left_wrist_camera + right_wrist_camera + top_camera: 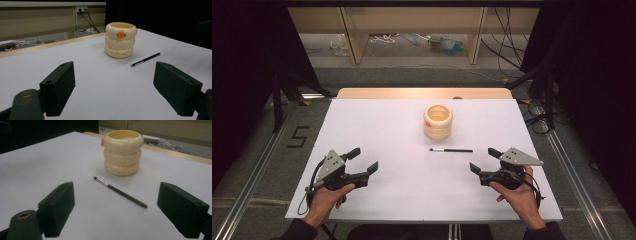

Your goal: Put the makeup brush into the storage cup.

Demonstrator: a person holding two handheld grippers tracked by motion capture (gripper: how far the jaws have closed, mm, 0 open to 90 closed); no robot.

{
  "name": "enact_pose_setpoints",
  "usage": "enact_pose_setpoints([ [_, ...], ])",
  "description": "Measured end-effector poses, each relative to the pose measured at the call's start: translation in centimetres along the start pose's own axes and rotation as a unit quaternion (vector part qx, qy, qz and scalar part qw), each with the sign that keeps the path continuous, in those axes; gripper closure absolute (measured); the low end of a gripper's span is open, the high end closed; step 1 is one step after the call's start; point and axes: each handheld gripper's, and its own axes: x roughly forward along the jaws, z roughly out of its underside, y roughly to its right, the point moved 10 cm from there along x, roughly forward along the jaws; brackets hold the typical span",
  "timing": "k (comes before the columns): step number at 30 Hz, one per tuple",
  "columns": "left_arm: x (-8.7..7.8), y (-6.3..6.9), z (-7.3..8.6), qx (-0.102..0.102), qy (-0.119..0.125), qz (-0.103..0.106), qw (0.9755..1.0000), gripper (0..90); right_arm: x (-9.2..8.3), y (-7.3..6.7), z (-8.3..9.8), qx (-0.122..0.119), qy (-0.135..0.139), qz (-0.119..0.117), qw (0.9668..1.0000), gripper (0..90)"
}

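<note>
A cream ringed cup point(438, 121) with a small orange beak stands upright on the white table point(387, 130), toward the back middle; it appears too in the left gripper view point(121, 40) and the right gripper view point(123, 152). Just in front of it lies a thin black brush point(451, 150) point(145, 59) point(120, 192), flat on the table. My left gripper point(363, 160) rests open near the front left, nothing between its jaws point(113, 87). My right gripper point(483, 160) stands open at the front right, a short way from the brush's handle end, with empty jaws point(116, 210).
Black curtains flank the table. Behind it are wooden table legs point(354, 35), loose cables point(507, 45) and small clutter on the floor. Metal rails point(257, 170) run along both sides of the table. A "5" mark point(298, 136) is taped on the floor at left.
</note>
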Motion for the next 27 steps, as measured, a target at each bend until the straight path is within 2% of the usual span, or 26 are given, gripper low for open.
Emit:
enact_pose_setpoints([
  [4, 0.02, 0.05, 0.03, -0.002, 0.000, 0.001, 1.0000, 17.5, 0.19, -0.11, -0.12, 0.001, 0.011, -0.005, 0.9999, 15.7],
  [8, 0.00, 0.00, 0.02, 0.000, 0.000, 0.000, 1.0000, 17.5, 0.11, -0.15, 0.03, -0.002, -0.001, -0.004, 1.0000, 15.7],
  [12, -0.01, 0.00, 0.03, 0.000, -0.001, 0.000, 1.0000, 17.5, 0.25, -0.12, -0.17, -0.002, 0.007, -0.004, 1.0000, 15.7],
  [18, 0.01, 0.02, 0.06, 0.000, -0.001, 0.000, 1.0000, 17.5, 0.23, -0.05, -0.13, -0.004, -0.004, -0.004, 1.0000, 15.7],
  [22, 0.00, 0.01, 0.06, 0.000, -0.001, 0.000, 1.0000, 17.5, 0.53, -0.06, -0.19, -0.001, -0.001, -0.009, 1.0000, 15.7],
  [23, 0.01, -0.01, 0.07, 0.000, -0.001, 0.000, 1.0000, 17.5, 0.56, 0.02, -0.21, -0.004, -0.001, -0.004, 1.0000, 15.6],
  [27, 0.00, -0.01, 0.07, 0.000, -0.001, 0.000, 1.0000, 17.5, 0.64, -0.19, -0.20, -0.002, -0.007, -0.011, 0.9999, 15.7],
])
